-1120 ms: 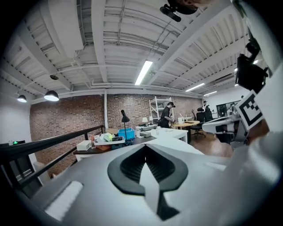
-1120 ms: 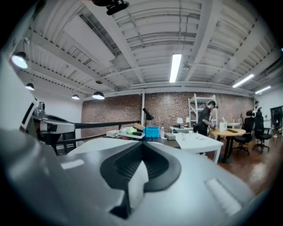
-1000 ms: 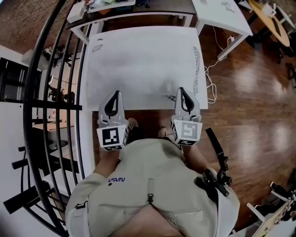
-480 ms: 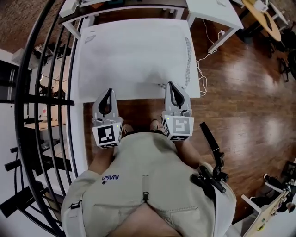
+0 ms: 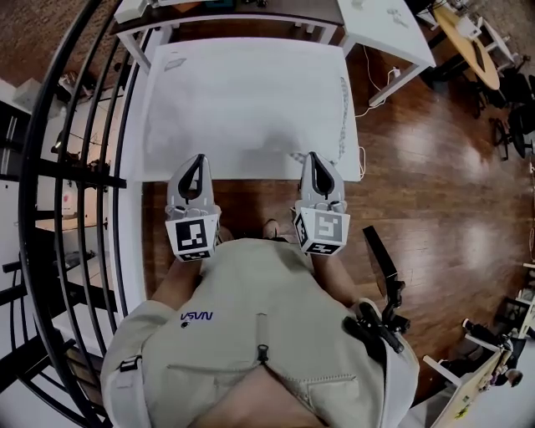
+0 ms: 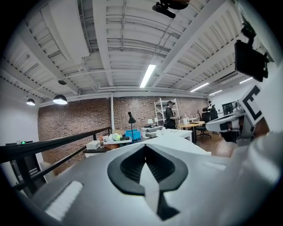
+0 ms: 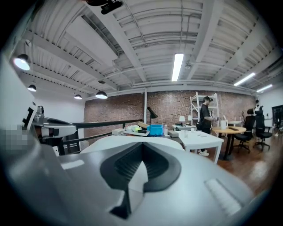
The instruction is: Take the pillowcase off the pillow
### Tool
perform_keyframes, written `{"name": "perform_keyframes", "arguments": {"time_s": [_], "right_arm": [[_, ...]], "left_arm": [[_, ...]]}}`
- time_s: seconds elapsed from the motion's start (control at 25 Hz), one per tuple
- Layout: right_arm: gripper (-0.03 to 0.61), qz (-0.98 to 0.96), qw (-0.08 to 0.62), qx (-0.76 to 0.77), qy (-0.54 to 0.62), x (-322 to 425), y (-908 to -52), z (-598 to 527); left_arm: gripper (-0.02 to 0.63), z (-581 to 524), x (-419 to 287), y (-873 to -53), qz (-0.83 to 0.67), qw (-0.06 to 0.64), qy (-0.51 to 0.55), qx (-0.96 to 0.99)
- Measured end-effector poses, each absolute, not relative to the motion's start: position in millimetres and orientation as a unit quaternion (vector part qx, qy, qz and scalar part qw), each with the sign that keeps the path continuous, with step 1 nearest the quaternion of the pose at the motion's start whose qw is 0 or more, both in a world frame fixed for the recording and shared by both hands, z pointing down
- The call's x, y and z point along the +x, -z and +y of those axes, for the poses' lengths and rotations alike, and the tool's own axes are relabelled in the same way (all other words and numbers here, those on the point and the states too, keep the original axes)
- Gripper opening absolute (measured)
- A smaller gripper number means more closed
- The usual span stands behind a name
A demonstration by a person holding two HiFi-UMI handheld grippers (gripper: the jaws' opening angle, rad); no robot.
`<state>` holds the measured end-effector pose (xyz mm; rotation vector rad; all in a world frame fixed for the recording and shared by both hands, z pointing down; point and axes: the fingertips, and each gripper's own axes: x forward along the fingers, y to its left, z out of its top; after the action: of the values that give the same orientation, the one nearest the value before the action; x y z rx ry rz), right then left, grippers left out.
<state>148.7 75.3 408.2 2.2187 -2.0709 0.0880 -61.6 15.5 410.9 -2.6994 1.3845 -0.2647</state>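
A white pillow in its white pillowcase (image 5: 247, 100) lies flat and covers almost the whole small white table; a zipper seam (image 5: 341, 104) runs down its right side. My left gripper (image 5: 196, 160) and right gripper (image 5: 312, 157) hover side by side over the near edge, pointing at the far end. Both are shut with nothing between the jaws. In the left gripper view the left gripper (image 6: 144, 148) shows closed jaws against the room. The right gripper (image 7: 142, 145) looks the same in its own view.
A black railing (image 5: 79, 167) runs along the left. Beyond the table stand a dark cluttered desk (image 5: 226, 10) and a white desk (image 5: 384, 29). A white cable (image 5: 372, 100) trails on the wood floor at right. A person (image 7: 206, 114) stands by far shelves.
Both grippers have drifted slightly together with the person, staying shut and empty at the table's near edge. The pillow has not moved.
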Motion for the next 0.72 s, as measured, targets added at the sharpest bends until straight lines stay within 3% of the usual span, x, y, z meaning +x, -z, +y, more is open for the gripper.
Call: {"name": "perform_keyframes", "arguments": {"time_s": [0.72], "right_arm": [[0.002, -0.678, 0.049, 0.733, -0.034, 152.1, -406.2, 66.0]], "left_arm": [[0.005, 7.0, -60.7, -411.2, 0.446, 0.047, 0.086, -0.89]]}}
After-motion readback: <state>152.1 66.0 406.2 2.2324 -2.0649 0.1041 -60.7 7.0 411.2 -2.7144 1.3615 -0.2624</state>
